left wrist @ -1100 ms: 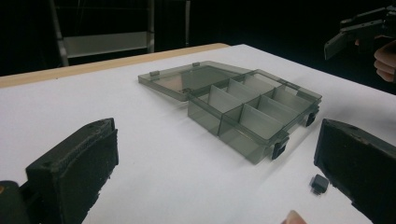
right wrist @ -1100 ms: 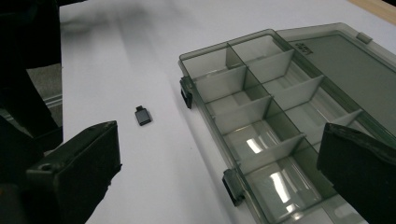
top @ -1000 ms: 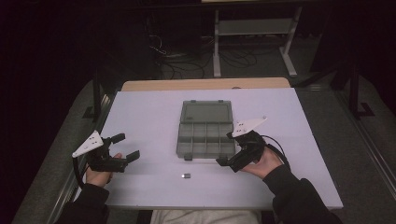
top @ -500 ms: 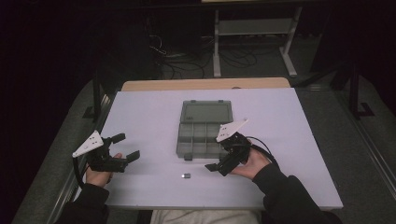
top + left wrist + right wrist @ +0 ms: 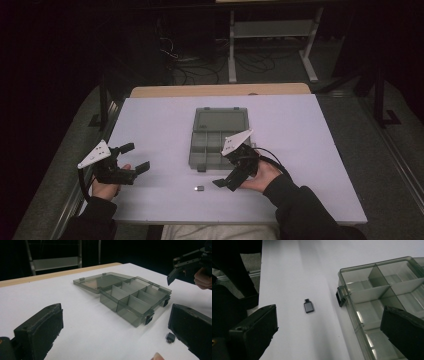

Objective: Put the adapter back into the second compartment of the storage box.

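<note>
Right gripper (image 5: 223,183) hung wide apart beside the small black adapter (image 5: 308,307); best to centre it between jaws before pinching; left gripper (image 5: 136,157) idled, also agape.

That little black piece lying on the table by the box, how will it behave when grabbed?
The small black piece looks rigid and probably light. It lies flat, so it likely won't roll, but it may slide on the smooth table.
</note>
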